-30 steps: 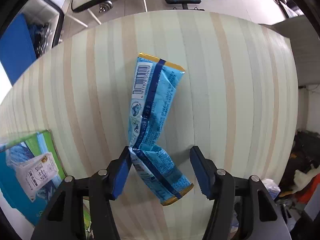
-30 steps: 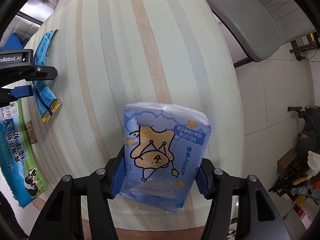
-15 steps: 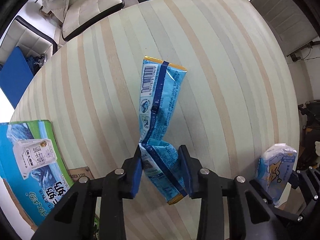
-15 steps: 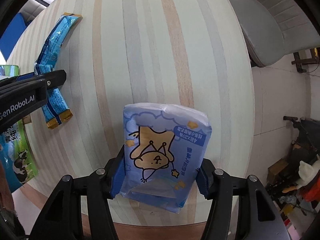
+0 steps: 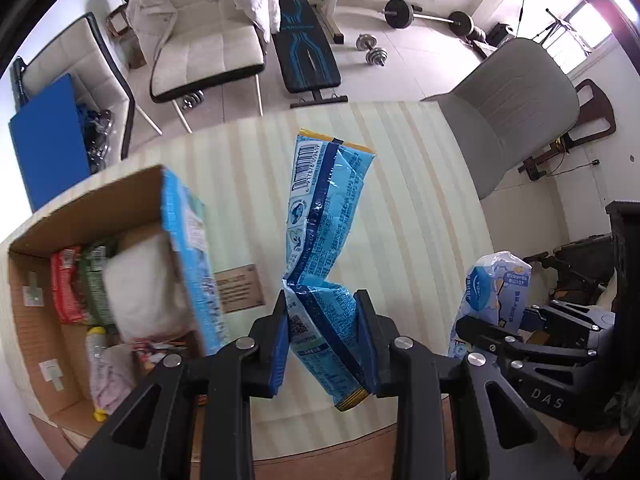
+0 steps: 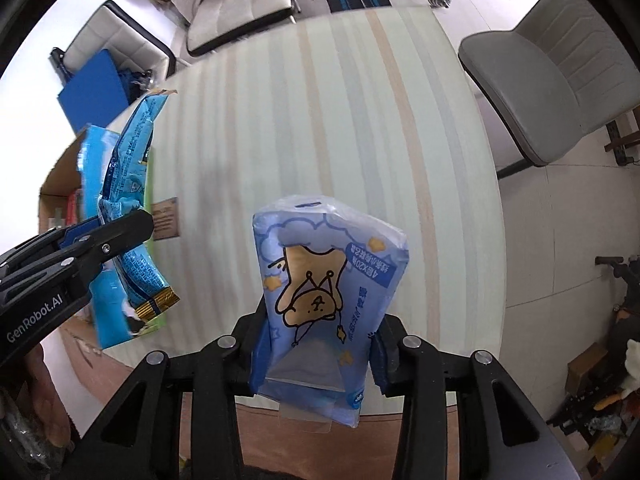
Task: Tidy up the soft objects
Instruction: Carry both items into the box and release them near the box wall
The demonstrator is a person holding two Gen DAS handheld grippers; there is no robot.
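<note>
Two grippers: left gripper (image 5: 322,338), right gripper (image 6: 318,344). One blue snack packet (image 5: 324,216). One tissue pack (image 6: 324,292). One cardboard box (image 5: 92,204). One table (image 6: 360,120).

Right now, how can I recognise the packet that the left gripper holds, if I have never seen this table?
Above the striped table, right of the open cardboard box, the left gripper pinches a long blue snack packet. Unlike the pale tissue pack with its cartoon bear, it is narrow, crumpled, gold-edged and carries a barcode.
</note>
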